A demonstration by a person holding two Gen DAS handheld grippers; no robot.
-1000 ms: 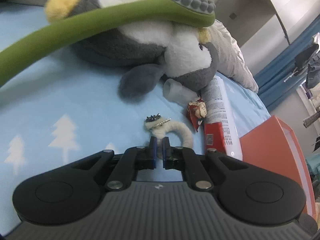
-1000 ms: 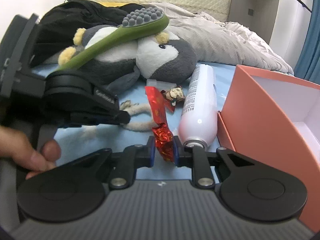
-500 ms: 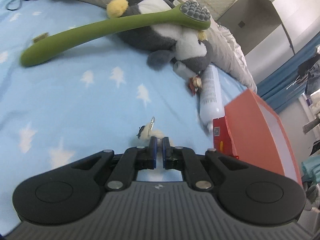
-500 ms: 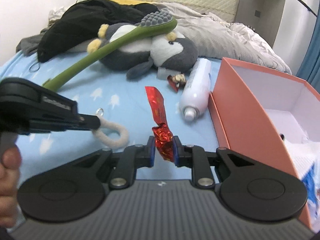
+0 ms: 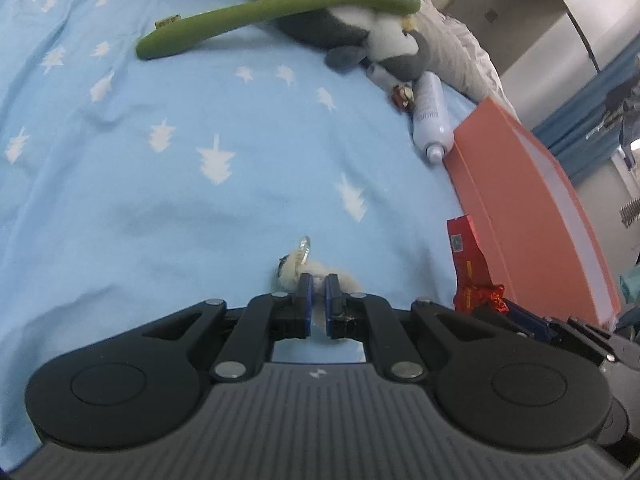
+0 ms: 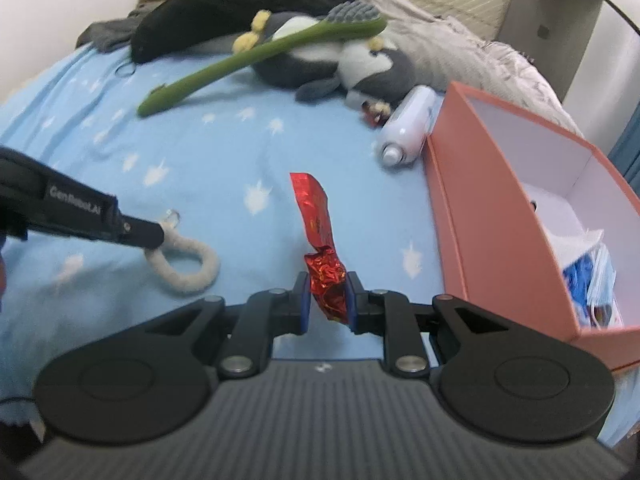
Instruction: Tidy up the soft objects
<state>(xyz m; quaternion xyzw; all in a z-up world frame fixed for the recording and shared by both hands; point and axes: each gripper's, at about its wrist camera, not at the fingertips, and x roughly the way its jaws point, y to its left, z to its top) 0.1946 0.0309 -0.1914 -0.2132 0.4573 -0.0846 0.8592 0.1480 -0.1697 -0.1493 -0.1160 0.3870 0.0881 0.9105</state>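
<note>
Left wrist view: the left gripper (image 5: 316, 294) is clamped on a fuzzy cream loop (image 5: 320, 272) over the blue sheet (image 5: 160, 184); an orange box (image 5: 532, 216) sits at three o'clock. Right wrist view: the right gripper (image 6: 327, 298) pinches a red foil wrapper (image 6: 320, 240), the loop at nine o'clock, the box at three o'clock.

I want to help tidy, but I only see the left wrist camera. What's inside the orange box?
Observer: From the right wrist camera, the orange box holds crumpled white paper and blue packets.
Operator: What shape is my fluffy thing?
Observer: A cream fluffy loop, curved like a U; the left tool pinches one end.
Operator: Is the red wrapper gripped?
Observer: Yes, the right tool clamps the red foil wrapper's crumpled bottom.
</note>
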